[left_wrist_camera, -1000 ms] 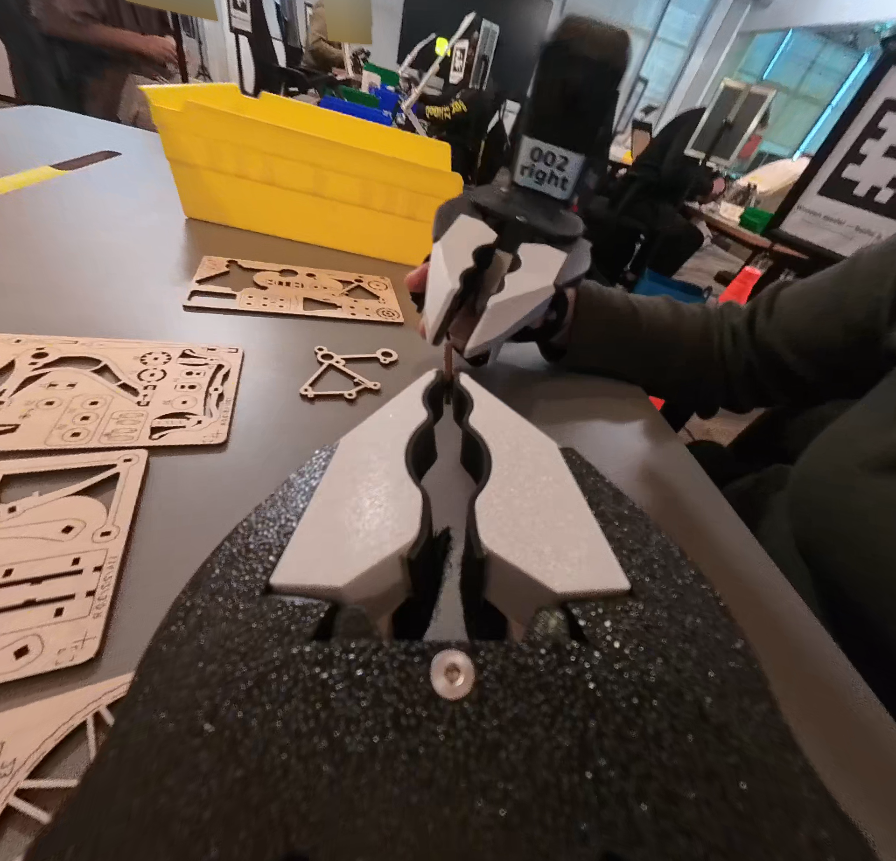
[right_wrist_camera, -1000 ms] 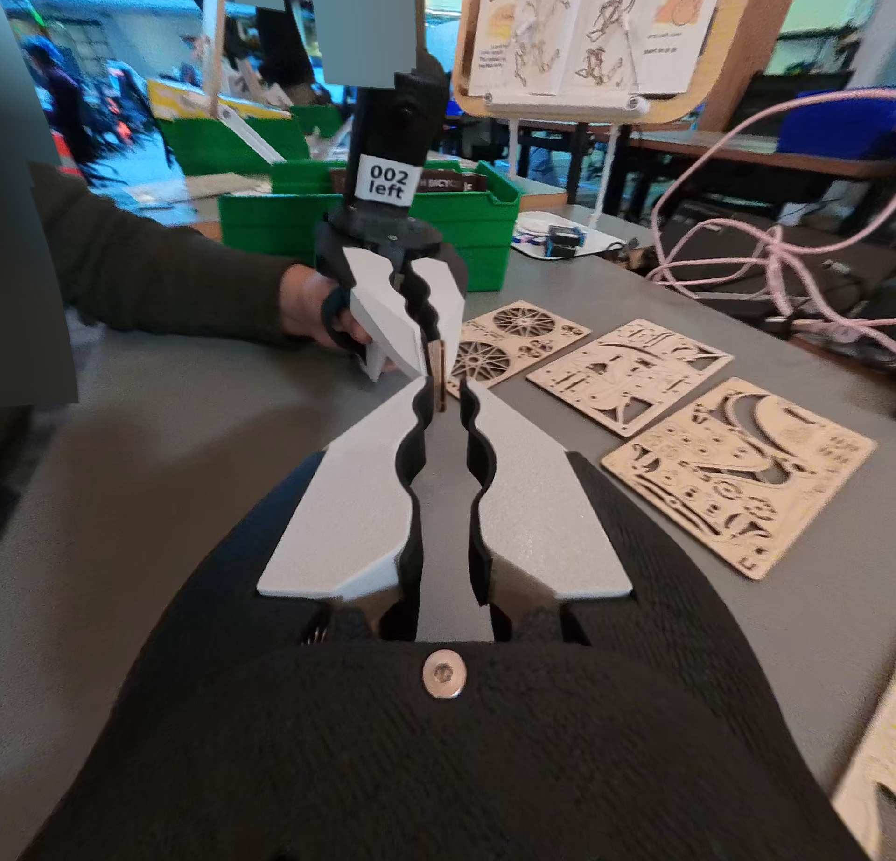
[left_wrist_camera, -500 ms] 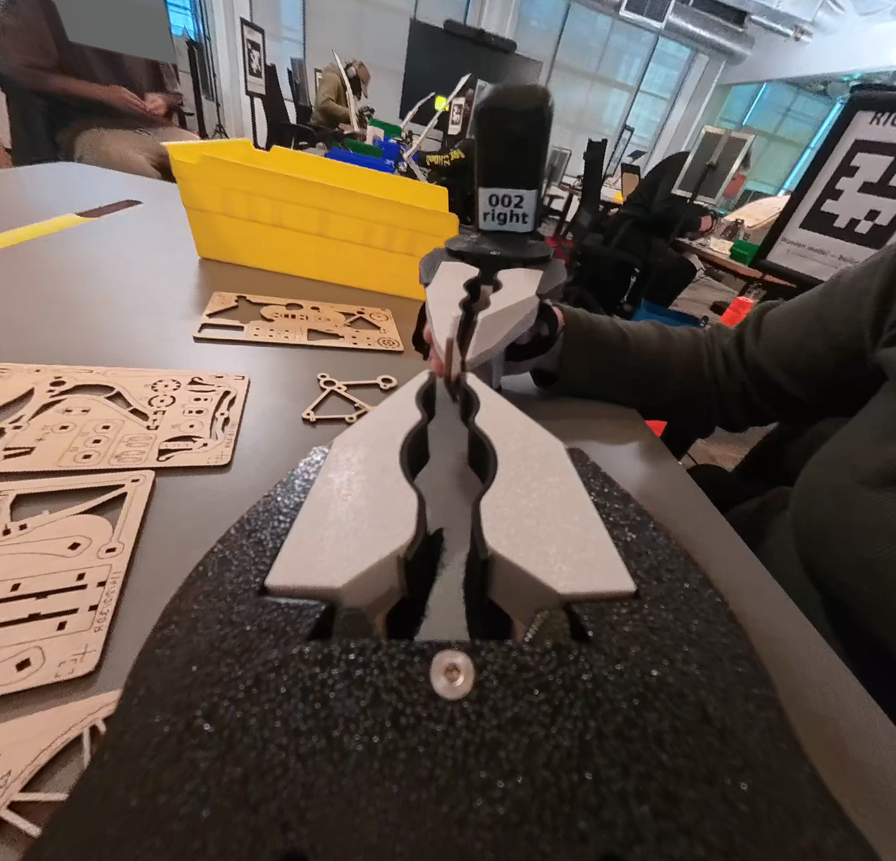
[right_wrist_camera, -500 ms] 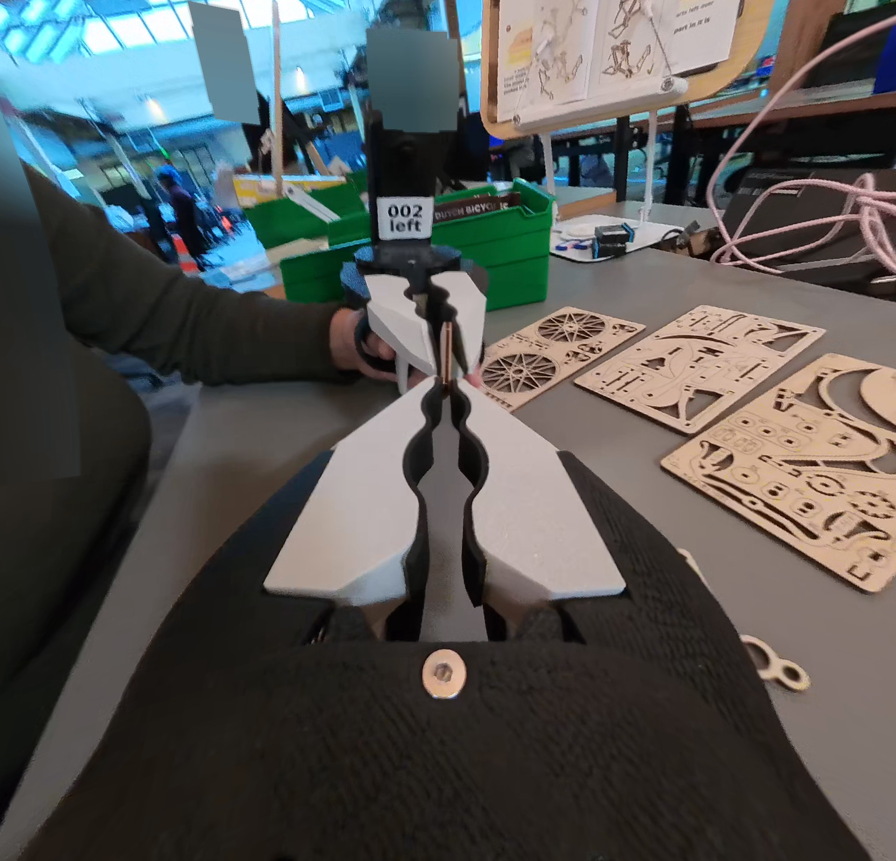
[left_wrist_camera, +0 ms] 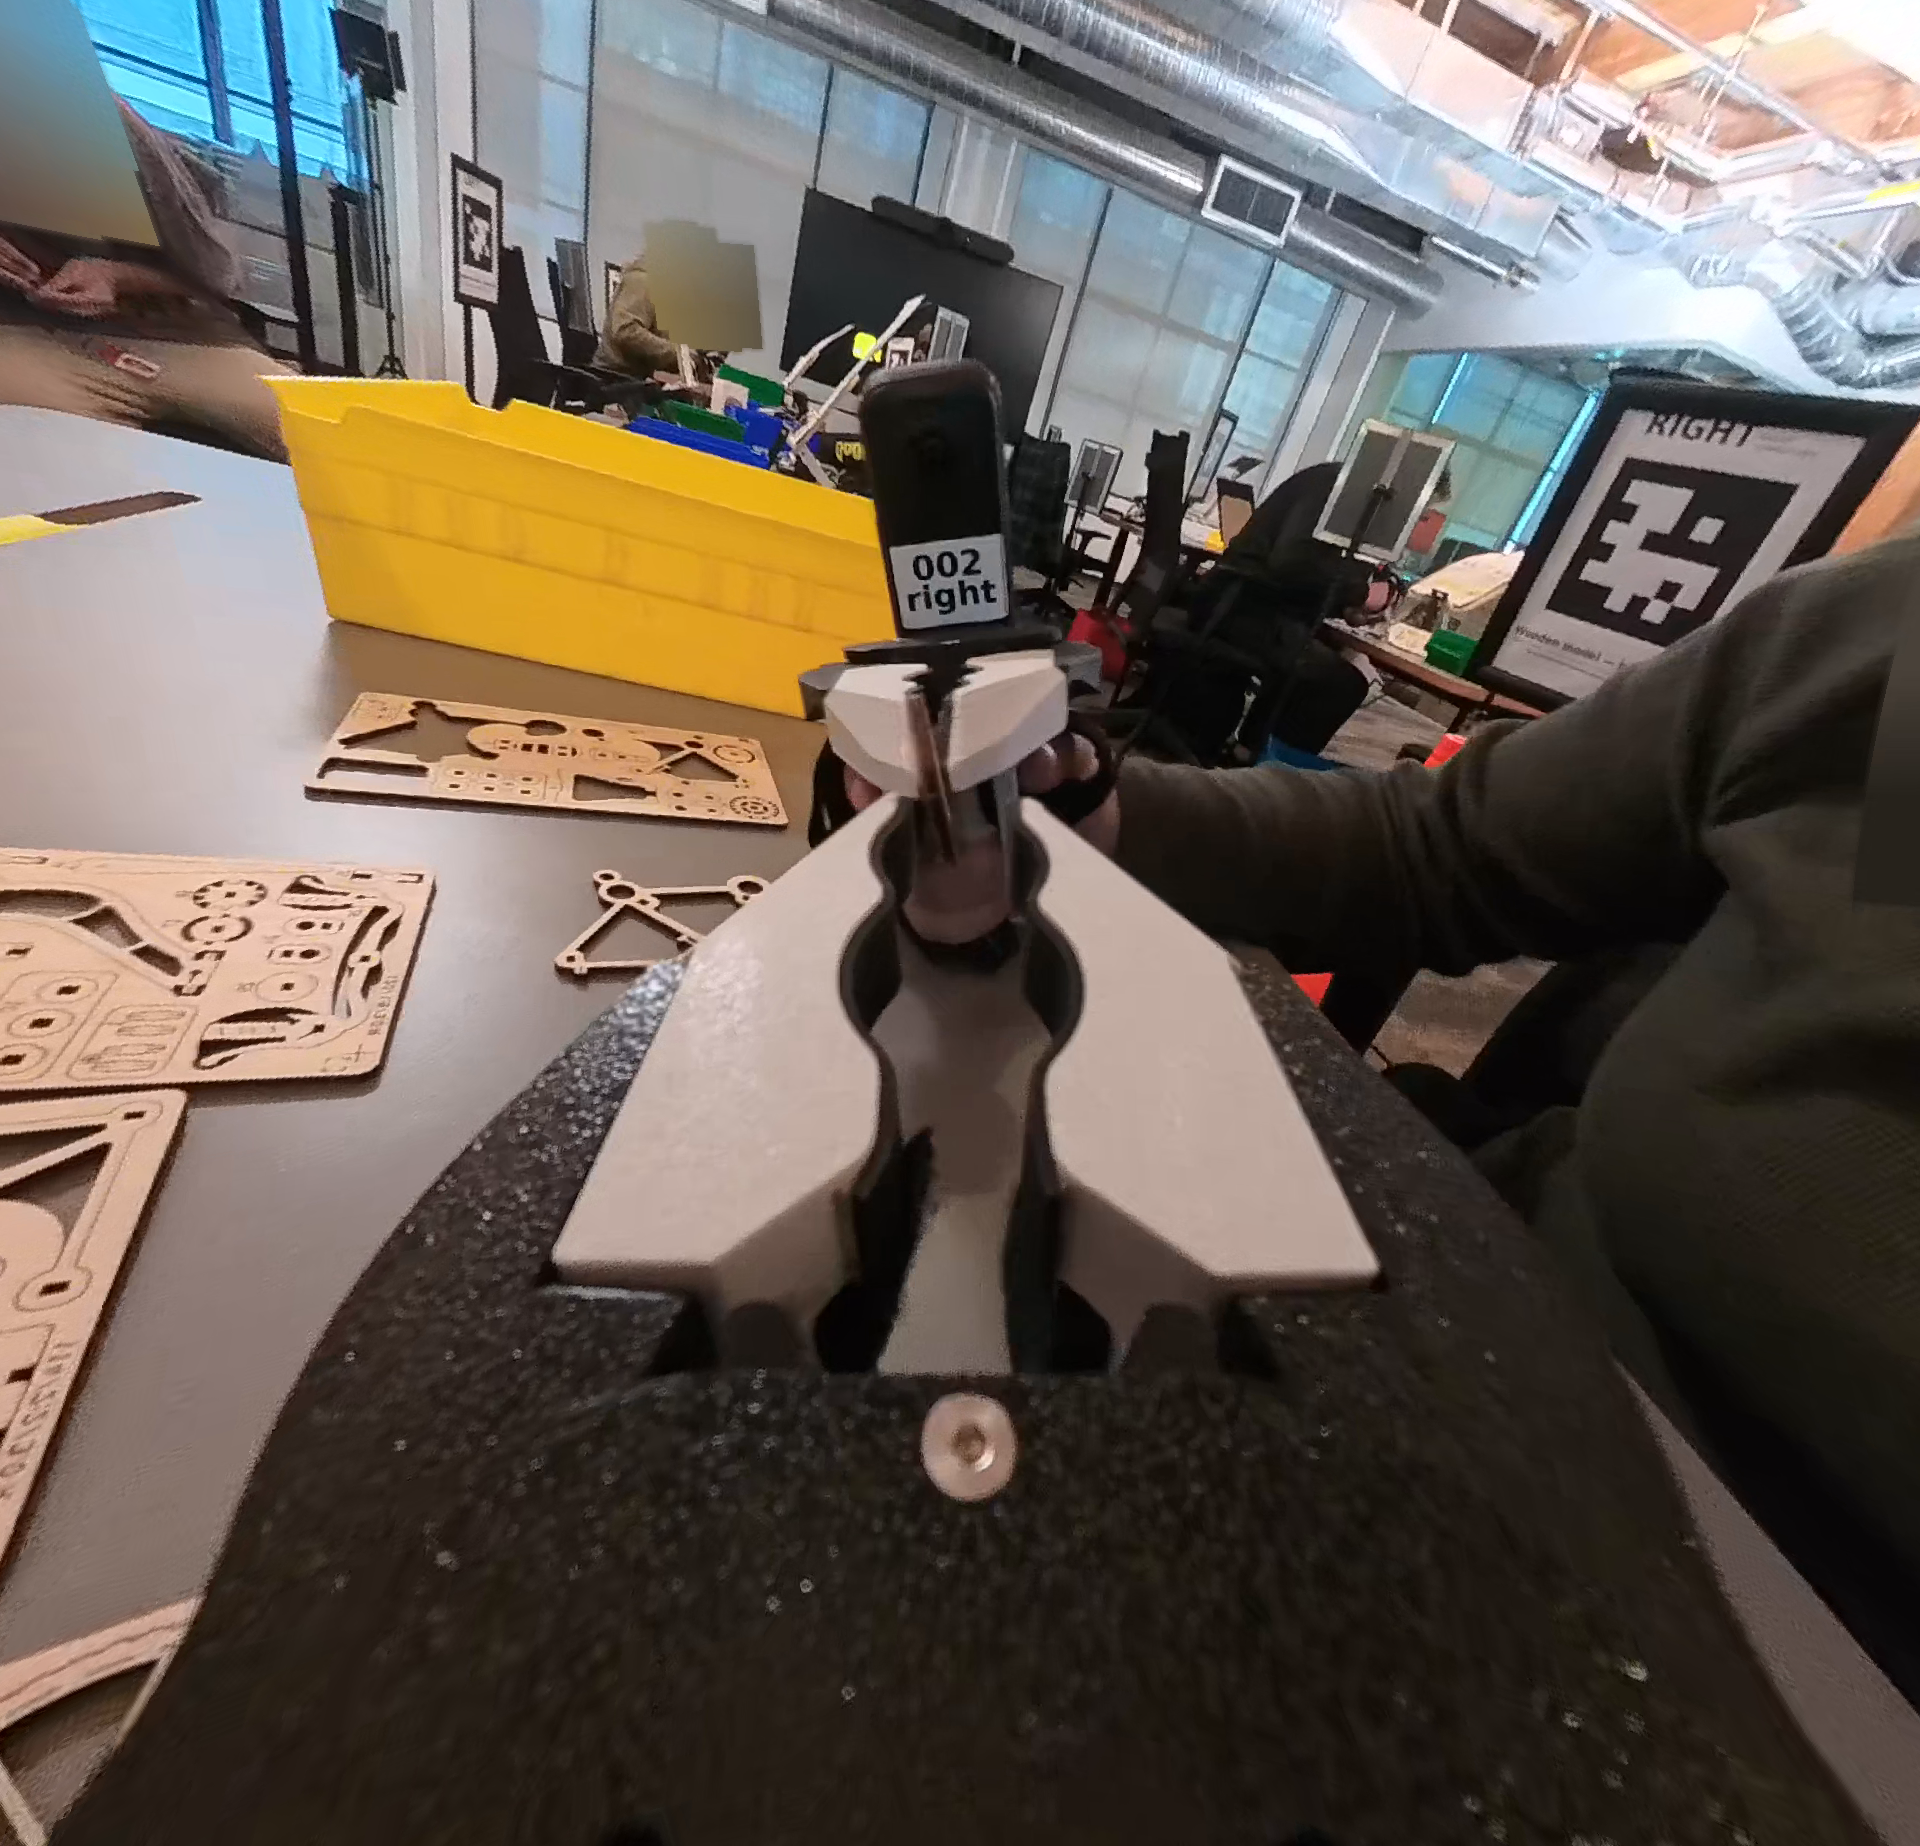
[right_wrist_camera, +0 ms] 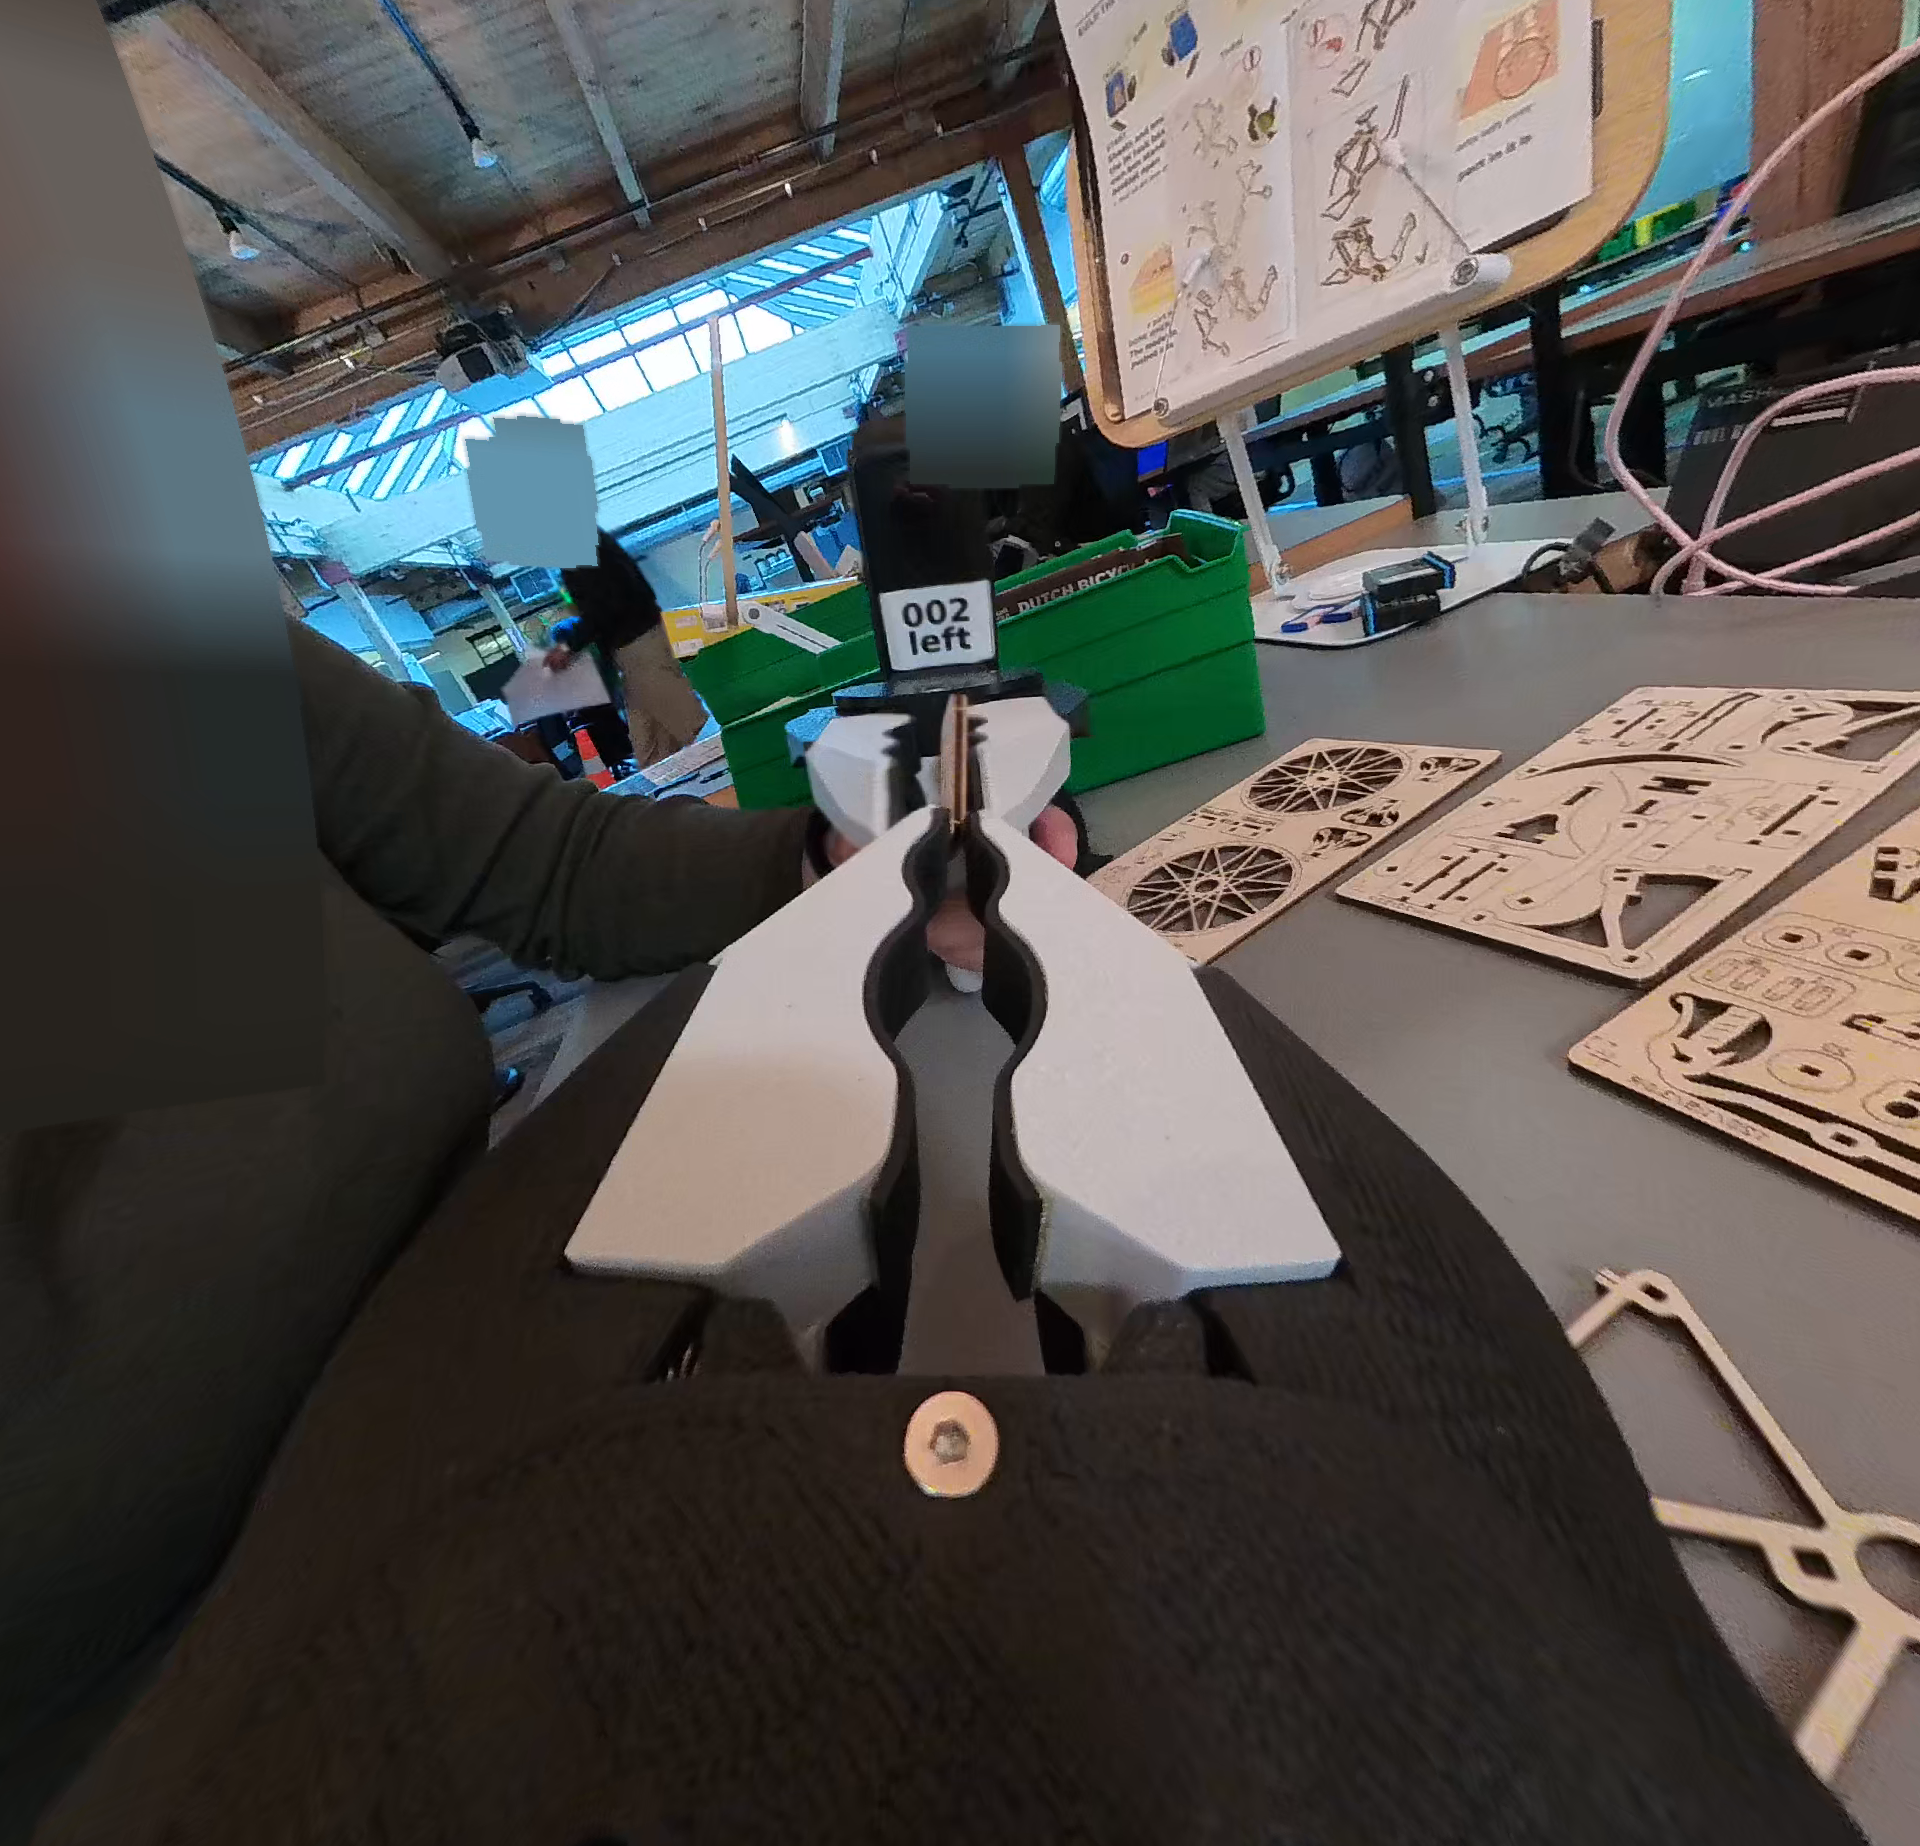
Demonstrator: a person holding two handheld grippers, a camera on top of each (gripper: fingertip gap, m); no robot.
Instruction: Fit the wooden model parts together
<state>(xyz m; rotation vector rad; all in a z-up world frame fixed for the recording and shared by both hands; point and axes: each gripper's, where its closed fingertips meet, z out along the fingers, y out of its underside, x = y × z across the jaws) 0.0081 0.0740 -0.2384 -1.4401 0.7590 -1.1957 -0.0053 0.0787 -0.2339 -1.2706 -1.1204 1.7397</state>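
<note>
My left gripper [left_wrist_camera: 956, 814] is open, its tips spread a small way apart, and it holds nothing. My right gripper [right_wrist_camera: 956, 828] is shut on a thin wooden part [right_wrist_camera: 958, 757] that stands upright and shows edge-on. The two grippers face each other tip to tip, raised above the grey table [right_wrist_camera: 1455, 1069]. In the left wrist view the right gripper [left_wrist_camera: 940, 731] holds the wooden part [left_wrist_camera: 928, 762], whose lower end reaches between my left fingertips. In the right wrist view the left gripper [right_wrist_camera: 925, 757] sits just behind the part.
A yellow bin [left_wrist_camera: 582, 549], laser-cut wooden sheets [left_wrist_camera: 540, 762] and a loose triangular frame part [left_wrist_camera: 634, 923] lie to the left. A green bin [right_wrist_camera: 1122, 674], more sheets [right_wrist_camera: 1662, 820], a loose frame part [right_wrist_camera: 1766, 1484] and an instruction board [right_wrist_camera: 1351, 134] are on the right. Only a small space, under 4 cm, lies between the two pairs of fingers.
Both grippers have risen and tilted upward. My left gripper's jaws have opened off the thin wooden part, which stays in the right gripper.
</note>
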